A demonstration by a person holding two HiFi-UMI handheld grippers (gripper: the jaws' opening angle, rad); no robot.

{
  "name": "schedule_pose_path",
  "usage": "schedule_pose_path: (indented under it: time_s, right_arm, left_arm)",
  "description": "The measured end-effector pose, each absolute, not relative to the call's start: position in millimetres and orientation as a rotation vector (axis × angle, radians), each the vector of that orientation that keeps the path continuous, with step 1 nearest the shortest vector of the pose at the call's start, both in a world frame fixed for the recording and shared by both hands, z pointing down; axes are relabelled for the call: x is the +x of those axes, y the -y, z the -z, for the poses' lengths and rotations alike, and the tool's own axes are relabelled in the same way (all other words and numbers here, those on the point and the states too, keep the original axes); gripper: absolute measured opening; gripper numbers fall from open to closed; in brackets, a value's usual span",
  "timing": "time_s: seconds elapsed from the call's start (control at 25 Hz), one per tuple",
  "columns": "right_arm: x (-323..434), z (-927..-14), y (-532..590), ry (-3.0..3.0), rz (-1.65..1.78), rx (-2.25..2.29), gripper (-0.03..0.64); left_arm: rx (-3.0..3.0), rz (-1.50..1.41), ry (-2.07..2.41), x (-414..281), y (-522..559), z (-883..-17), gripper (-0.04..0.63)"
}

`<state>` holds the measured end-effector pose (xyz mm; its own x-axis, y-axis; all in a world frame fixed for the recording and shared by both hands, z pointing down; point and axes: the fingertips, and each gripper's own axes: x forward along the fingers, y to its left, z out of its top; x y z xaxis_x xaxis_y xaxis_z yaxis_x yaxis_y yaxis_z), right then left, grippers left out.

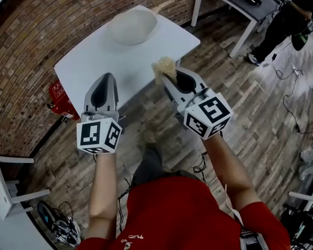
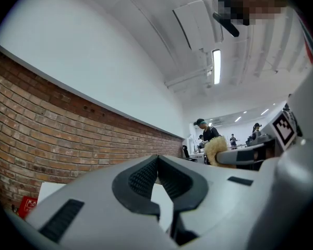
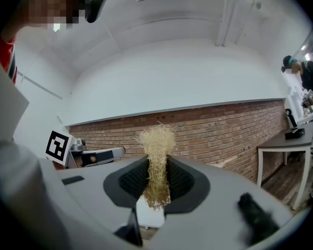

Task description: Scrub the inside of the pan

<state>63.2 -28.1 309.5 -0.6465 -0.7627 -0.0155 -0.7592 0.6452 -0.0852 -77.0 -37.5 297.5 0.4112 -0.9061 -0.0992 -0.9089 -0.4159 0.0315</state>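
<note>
L arm [image 1: 101, 191] & R arm [image 1: 230, 171] reach fwd, side by side. L tongs [image 1: 106, 78] point up, tips touching each other. R tongs [image 1: 166, 79], just right of the L tongs, lean in twd them & pinch a straw scrubber [image 1: 164, 66].

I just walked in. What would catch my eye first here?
A tuft of straw-coloured scrubber is pinched in the right claw, raised above the floor. Beside it the left claw is shut on nothing. Beyond both, a pale pan sits on the white table by the brick wall.
</note>
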Motion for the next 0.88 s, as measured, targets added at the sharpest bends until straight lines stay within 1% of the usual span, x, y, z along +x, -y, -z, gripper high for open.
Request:
schedule_pose_path:
  time_s: [0.2, 0.88]
  right_arm:
    - [60.5, -311.9, 80.3, -2.808, 0.096, -1.309, 0.087]
    - [21.8, -306.5, 305.1, -2.852, 0.091, -1.333, 0.087]
  left_arm:
    - [-2.62, -0.157, -1.656, -73.3, 90.8, -303.3, 0.014]
    - [-2.634, -0.119, -1.641, -96.5, 307.0, -317.6, 0.014]
